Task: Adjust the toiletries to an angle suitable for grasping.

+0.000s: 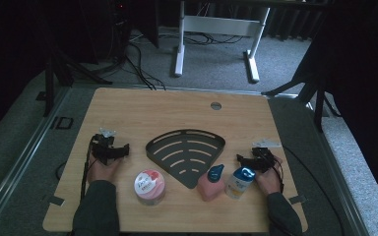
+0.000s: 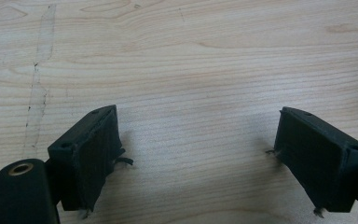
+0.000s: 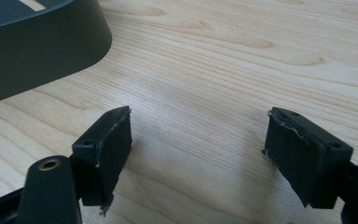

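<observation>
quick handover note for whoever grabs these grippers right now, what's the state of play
Left gripper: open, nothing between the jaws, low over bare table left of the black fan-shaped slotted rack.
Right gripper: open, nothing held, low over the table right of the rack, just behind the white bottle with the blue cap.
Things: the pink-lidded round tub, the pink bottle with a blue cap and the white bottle stand along the near edge, in front of the rack.
Done: nothing; the rack holds nothing.
Left: judging by the layout, probably moving the three containers onto the rack; the white bottle is nearest the right gripper.
</observation>
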Available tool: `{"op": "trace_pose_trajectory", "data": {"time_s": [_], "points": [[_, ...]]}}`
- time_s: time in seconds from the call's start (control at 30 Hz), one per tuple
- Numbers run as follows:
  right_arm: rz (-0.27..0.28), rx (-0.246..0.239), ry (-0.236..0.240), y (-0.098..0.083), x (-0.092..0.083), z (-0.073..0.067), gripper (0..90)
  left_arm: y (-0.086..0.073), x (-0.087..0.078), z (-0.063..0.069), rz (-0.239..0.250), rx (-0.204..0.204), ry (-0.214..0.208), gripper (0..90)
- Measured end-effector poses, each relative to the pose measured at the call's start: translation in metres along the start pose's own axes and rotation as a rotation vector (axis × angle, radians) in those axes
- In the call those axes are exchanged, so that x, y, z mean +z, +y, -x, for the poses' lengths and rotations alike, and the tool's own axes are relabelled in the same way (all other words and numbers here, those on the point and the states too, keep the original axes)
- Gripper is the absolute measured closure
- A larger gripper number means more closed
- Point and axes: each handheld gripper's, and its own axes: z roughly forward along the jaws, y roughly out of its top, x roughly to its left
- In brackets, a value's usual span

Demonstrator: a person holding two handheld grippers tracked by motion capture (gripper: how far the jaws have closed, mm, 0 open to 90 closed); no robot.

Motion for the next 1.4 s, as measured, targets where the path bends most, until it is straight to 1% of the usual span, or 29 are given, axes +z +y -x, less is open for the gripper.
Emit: {"op": "trace_pose_trajectory", "data": {"time_s": [0.13, 0.17, 0.33, 0.53, 0.6, 0.7, 0.97, 1.0, 1.1, 1.17, 1.2, 1.4], "points": [[0.0, -0.001, 0.0, 0.0, 0.0, 0.0, 22.3, 0.0, 0.0, 0.0, 0.001, 0.0, 0.0, 14.3], [-0.005, -0.008, 0.005, 0.0, -0.001, 0.0, 21.3, 0.0, 0.0, 0.0, 0.001, 0.0, 0.0, 14.3], [-0.009, -0.009, 0.006, 0.0, -0.001, -0.001, 22.7, 0.0, 0.0, 0.0, 0.001, -0.001, 0.0, 14.4], [-0.02, -0.02, 0.013, 0.0, -0.006, -0.002, 35.2, 0.0, 0.0, 0.0, 0.001, -0.001, 0.0, 14.4], [-0.026, -0.031, 0.018, 0.0, -0.008, -0.003, 36.0, 0.0, 0.0, 0.0, 0.001, -0.001, 0.0, 14.4], [-0.026, -0.03, 0.026, 0.001, -0.009, -0.005, 36.3, 0.0, 0.0, 0.0, 0.001, -0.001, 0.0, 14.4], [-0.027, -0.049, 0.038, 0.003, -0.012, -0.007, 37.6, 0.0, 0.0, 0.0, 0.001, -0.001, 0.0, 14.4], [-0.027, -0.054, 0.047, 0.002, -0.016, -0.007, 40.7, 0.0, 0.0, 0.0, 0.001, -0.001, 0.0, 14.4], [-0.025, -0.049, 0.064, 0.001, -0.02, -0.006, 44.6, 0.0, 0.0, 0.0, 0.001, -0.001, 0.0, 14.4], [-0.024, -0.052, 0.067, 0.0, -0.022, -0.006, 45.7, 0.0, 0.0, 0.0, 0.001, -0.001, 0.0, 14.4], [-0.026, -0.052, 0.07, -0.001, -0.025, -0.006, 48.1, 0.0, 0.0, 0.0, 0.001, -0.001, 0.0, 14.4], [-0.032, -0.071, 0.089, -0.006, -0.034, -0.006, 52.4, 0.0, 0.0, 0.0, 0.001, -0.001, 0.0, 14.4]]}}
